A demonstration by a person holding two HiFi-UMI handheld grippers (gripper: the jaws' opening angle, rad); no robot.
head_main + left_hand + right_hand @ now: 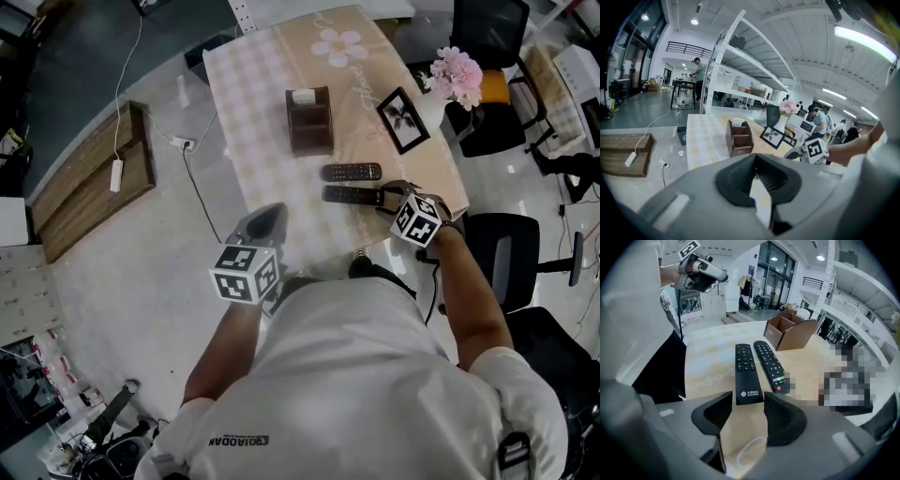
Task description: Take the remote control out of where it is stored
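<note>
Two black remotes lie side by side on the beige table cloth (281, 56). The nearer remote (746, 373) (352, 195) has its logo end just between the tips of my right gripper (747, 403) (386, 198). That gripper is open and its pads stand off the remote's sides. The farther remote (769, 365) (352, 172) lies flat beside it. Behind them stands the brown wooden organiser box (309, 119) (790, 335). My left gripper (265, 221) (757, 177) hovers over the table's near left edge, shut and empty.
A black photo frame (403, 120) leans at the table's right side, with pink flowers (456, 75) beyond it. Black office chairs (511, 253) stand to the right. A low wooden platform with a power strip (116, 175) lies on the floor to the left.
</note>
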